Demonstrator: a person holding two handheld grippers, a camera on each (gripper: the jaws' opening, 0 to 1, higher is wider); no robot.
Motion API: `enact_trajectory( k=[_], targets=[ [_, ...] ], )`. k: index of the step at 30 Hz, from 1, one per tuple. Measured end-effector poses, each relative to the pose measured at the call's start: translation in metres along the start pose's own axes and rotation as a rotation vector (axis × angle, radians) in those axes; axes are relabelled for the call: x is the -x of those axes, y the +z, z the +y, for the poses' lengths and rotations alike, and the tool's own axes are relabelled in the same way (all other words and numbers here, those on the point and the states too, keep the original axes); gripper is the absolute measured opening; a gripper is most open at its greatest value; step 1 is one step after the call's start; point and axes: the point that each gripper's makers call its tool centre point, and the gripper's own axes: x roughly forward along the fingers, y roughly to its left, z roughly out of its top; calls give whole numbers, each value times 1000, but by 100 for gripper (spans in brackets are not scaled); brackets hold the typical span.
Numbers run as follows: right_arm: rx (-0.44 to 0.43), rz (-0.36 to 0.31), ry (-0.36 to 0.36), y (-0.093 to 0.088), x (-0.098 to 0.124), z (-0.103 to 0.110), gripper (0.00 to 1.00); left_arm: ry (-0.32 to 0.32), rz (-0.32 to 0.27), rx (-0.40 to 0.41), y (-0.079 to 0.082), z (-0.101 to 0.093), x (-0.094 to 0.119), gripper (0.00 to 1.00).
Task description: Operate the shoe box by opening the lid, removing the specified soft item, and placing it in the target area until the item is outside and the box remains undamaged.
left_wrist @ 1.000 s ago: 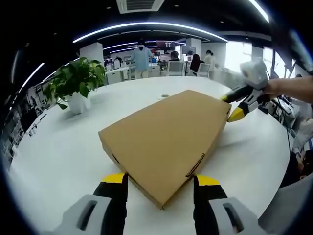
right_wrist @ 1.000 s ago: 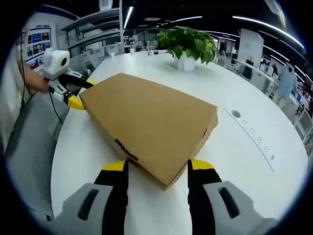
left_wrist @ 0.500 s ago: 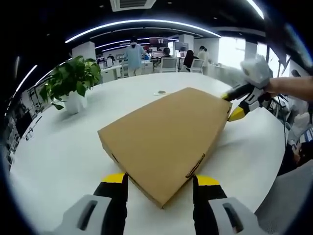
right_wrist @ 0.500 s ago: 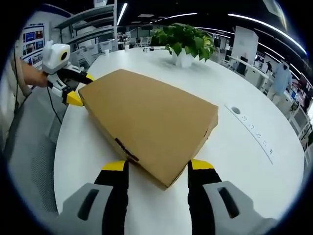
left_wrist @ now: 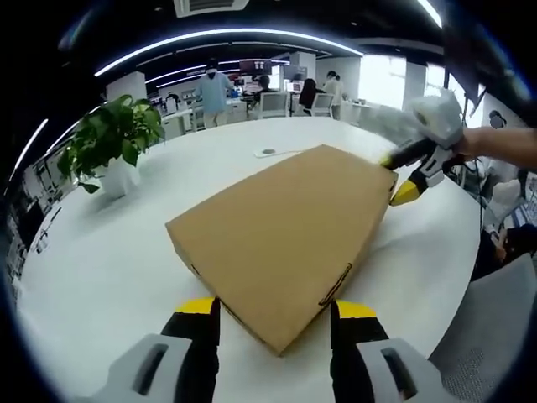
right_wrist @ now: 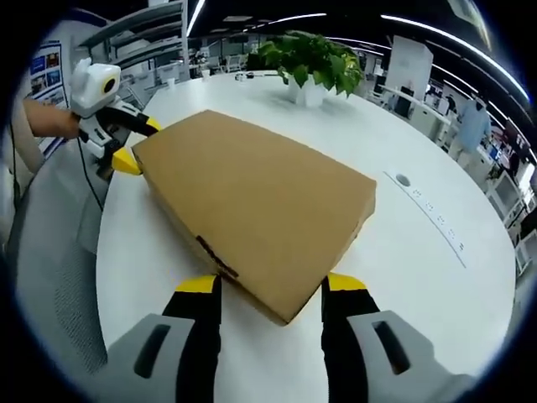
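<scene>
A plain brown cardboard shoe box (left_wrist: 289, 239) lay flat on the round white worktop (left_wrist: 109, 252), lid down and shut, a narrow cut slot showing on the side wall near each gripper; the soft item was out of sight, the box being closed. The left gripper (left_wrist: 274, 312), grey body with black jaws tipped yellow, stood with its jaws spread to either side of the box's nearest corner, one jaw beside each wall of that corner; whether they touched the cardboard could not be told. In the right gripper view the right gripper (right_wrist: 270, 287) stood likewise at the opposite corner of the box (right_wrist: 256, 210), jaws apart and straddling it, nothing pinched between them. Each gripper appeared in the other's view at the far corner: the right gripper (left_wrist: 403, 176) at the right side, held by a bare forearm, its yellow tips at the box edge; the left gripper (right_wrist: 130, 143) at the upper left, held by a hand (right_wrist: 50, 122). A leafy green plant in a white pot (left_wrist: 109, 151) stood on the worktop well apart from the box, also seen in the right gripper view (right_wrist: 306, 67). A small round grommet (right_wrist: 403, 180) sat in the worktop surface beyond the box. Behind lay an open office with desks, chairs and several people standing and seated, under curved ceiling light strips (left_wrist: 226, 38)
</scene>
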Motion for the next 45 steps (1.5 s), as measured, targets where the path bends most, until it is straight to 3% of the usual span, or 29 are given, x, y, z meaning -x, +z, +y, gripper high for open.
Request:
enact_trajectory(
  k=[21,37,45],
  targets=[
    [-85,26,-93,-1,1,34,43,-74,37,-72,-10,16,10,52],
    [-154,14,-151,3,0,67,43,-141,80,-140,-20,34,21,52],
    [-181,8,-175,5,-1,83,43,-160,100,-165,-24,34,31,52]
  ],
)
